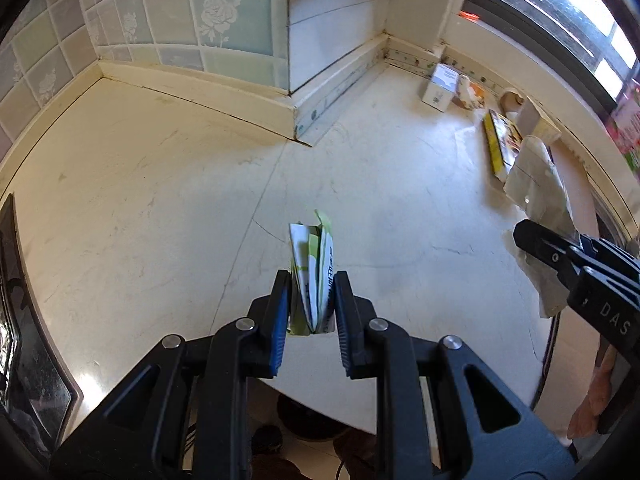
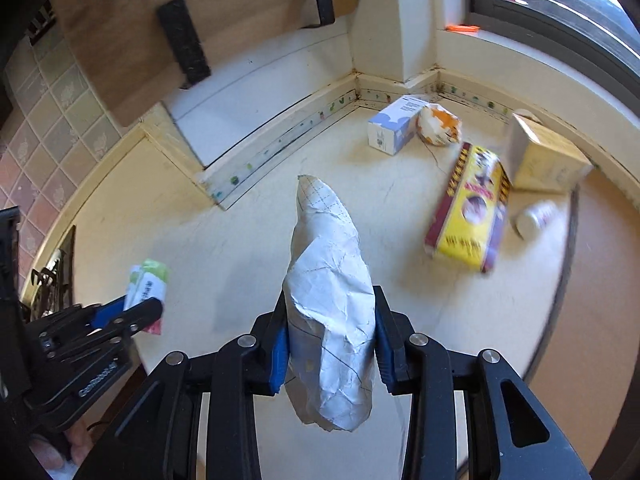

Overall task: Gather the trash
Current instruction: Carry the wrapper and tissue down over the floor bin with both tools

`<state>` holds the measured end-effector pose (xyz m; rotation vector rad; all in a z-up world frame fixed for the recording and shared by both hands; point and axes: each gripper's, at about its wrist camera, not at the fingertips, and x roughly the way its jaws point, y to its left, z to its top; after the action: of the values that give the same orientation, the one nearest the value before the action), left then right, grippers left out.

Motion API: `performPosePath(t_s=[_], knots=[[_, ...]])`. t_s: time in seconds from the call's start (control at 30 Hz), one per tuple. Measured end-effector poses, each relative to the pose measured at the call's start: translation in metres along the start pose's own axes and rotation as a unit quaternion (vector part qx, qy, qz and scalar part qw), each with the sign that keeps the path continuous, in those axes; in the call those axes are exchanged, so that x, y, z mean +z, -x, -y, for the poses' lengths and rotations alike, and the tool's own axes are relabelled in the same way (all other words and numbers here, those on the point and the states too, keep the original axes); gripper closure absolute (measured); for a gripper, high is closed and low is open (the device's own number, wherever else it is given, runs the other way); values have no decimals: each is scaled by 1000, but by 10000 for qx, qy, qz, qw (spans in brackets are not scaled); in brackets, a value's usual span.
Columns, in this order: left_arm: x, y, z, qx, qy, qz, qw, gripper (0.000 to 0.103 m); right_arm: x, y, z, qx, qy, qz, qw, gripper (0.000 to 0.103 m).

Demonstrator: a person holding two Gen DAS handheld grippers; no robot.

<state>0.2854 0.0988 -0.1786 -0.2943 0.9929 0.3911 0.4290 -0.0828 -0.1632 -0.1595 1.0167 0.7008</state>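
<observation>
Daylight enters from the window [image 1: 568, 12] at far right and overexposes it to white in both my views. The pale surface [image 1: 160, 200] is evenly bright, with soft shadows beneath my jaws. Fisheye curvature bends the wall tiles [image 1: 52, 60] and darkens the corners. In the right view, the yellow box [image 2: 468, 216] is smeared by motion blur.

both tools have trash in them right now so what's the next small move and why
Probably carry both loads off to a bin, which neither view shows. The left tool is shut on the green-and-white wrapper and the right tool on the crumpled paper, so neither can take the yellow box.
</observation>
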Motion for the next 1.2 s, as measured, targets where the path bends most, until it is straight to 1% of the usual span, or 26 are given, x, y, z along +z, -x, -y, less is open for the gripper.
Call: performPosePath(t_s=[0.1, 0.23, 0.33, 0.43, 0.57, 0.67, 0.77, 0.87, 1.0, 1.1, 1.2], knots=[[-20, 20, 5, -242, -478, 42, 9986, 85, -35, 32, -12, -131, -321, 147, 9993, 69], [-53, 45, 8, -588, -1007, 57, 9932, 85, -90, 70, -33, -322, -844, 314, 9954, 69], [-81, 59, 8, -830, -1416, 47, 9864, 85, -136, 95, -57, -492, -1071, 431, 9921, 69], [-108, 67, 7, -1011, -1757, -46, 9792, 85, -179, 110, -82, -632, -1311, 465, 9883, 69], [-145, 68, 4, -1206, -2059, -320, 9706, 85, -235, 118, -113, -679, -1538, 360, 9851, 69], [-170, 59, 5, -1310, -2185, -620, 9650, 85, -273, 113, -131, -717, -1641, 78, 9838, 69], [-195, 42, 8, -1382, -2303, -918, 9589, 85, -303, 99, -138, -742, -1806, -246, 9804, 69], [-218, 19, 10, -1416, -2386, -1211, 9531, 85, -331, 81, -136, -755, -2016, -515, 9752, 69], [-253, -21, 11, -1370, -2486, -1556, 9462, 85, -369, 47, -123, -686, -2440, -818, 9639, 68], [-274, -56, 9, -1300, -2496, -1701, 9444, 85, -401, 13, -114, -669, -2690, -1017, 9554, 68], [-289, -97, 4, -1191, -2397, -1821, 9461, 84, -428, -23, -107, -735, -2732, -1129, 9525, 67]])
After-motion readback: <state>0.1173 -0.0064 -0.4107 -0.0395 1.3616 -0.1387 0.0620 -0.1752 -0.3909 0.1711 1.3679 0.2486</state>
